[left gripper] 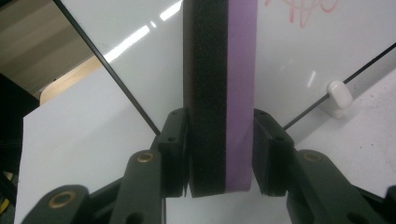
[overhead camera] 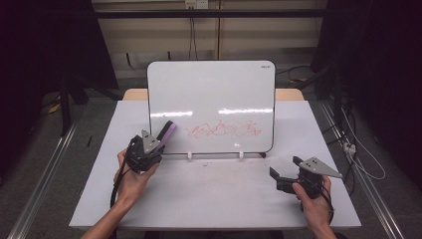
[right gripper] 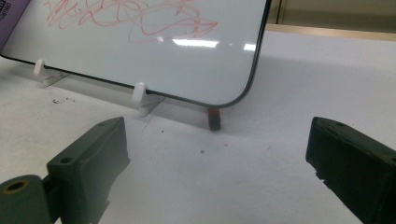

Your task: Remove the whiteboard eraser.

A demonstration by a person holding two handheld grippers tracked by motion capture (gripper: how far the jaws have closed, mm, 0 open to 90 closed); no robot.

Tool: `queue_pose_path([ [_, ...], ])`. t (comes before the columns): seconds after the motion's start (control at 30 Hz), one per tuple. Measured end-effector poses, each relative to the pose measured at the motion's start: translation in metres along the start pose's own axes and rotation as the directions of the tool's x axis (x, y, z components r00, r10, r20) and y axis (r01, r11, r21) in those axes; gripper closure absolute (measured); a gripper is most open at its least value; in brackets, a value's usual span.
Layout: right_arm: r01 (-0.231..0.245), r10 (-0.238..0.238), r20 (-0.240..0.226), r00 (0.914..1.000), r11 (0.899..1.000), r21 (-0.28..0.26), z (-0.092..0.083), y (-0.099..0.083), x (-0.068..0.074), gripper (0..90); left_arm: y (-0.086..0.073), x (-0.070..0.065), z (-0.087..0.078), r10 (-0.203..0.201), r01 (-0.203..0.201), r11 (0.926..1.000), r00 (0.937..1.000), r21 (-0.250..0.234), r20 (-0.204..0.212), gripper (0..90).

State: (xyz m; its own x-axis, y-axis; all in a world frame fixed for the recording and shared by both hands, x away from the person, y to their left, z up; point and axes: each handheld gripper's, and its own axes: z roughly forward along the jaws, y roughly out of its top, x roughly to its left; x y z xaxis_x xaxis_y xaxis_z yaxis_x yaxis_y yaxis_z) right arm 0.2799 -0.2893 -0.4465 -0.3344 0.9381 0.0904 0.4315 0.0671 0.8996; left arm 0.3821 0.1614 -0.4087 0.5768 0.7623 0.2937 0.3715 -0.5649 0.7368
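The eraser [left gripper: 219, 93] is showing as a long block in two layers, a black foam pad along one side and a smooth purple back along the other, with its end cut off by the top of the left claw view. The left claw [overhead camera: 158, 142] is clenching it across its thickness, both pads lying flat on the foam and the purple face, and is holding it up against the lower left part of the whiteboard [overhead camera: 211, 94], left of the red scribble [overhead camera: 222, 130]. The board is standing tilted on the white worktop [overhead camera: 214, 194], glossy with ceiling lights glaring across it, thin black edging and rounded corners, resting in two small white plastic clips [right gripper: 139, 93]. The print on the eraser's purple face, seen at the corner of the right claw view, is too cropped to read. A small dark thing with a red top [right gripper: 214, 118] is sitting behind the board's lower corner, hard to make out. The right claw [overhead camera: 287, 172] is resting released near the worktop's right front, its jaws standing wide with nothing between them.
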Motion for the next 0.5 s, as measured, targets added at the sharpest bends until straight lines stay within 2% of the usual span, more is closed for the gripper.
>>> queue_pose_path([
  [0.23, 0.006, -0.006, -0.006, 1.0, 1.0, 0.004, 0.0016, -0.0007, 0.0003, 5.4, 0.0005, 0.0041, -0.0026, -0.026, 0.027, 0.9995, 0.9994, -0.016, 0.025, 63.7],
  [0.3, 0.008, -0.008, -0.005, 1.0, 1.0, 0.001, 0.0011, -0.0007, -0.0001, 5.4, 0.0016, 0.0033, -0.0045, -0.021, 0.022, 0.9992, 0.9996, -0.034, 0.019, 63.7],
  [0.43, 0.003, -0.003, -0.007, 1.0, 1.0, -0.001, 0.001, -0.0011, -0.0016, 5.4, 0.0023, 0.0014, -0.0078, -0.017, 0.018, 0.9992, 0.9996, -0.036, 0.023, 63.9],
  [0.5, 0.004, -0.004, -0.01, 0.9999, 1.0, 0.0, 0.001, -0.0011, -0.0015, 5.4, 0.0025, 0.0016, -0.0089, -0.028, 0.029, 0.9982, 0.9993, -0.052, 0.026, 63.9],
])
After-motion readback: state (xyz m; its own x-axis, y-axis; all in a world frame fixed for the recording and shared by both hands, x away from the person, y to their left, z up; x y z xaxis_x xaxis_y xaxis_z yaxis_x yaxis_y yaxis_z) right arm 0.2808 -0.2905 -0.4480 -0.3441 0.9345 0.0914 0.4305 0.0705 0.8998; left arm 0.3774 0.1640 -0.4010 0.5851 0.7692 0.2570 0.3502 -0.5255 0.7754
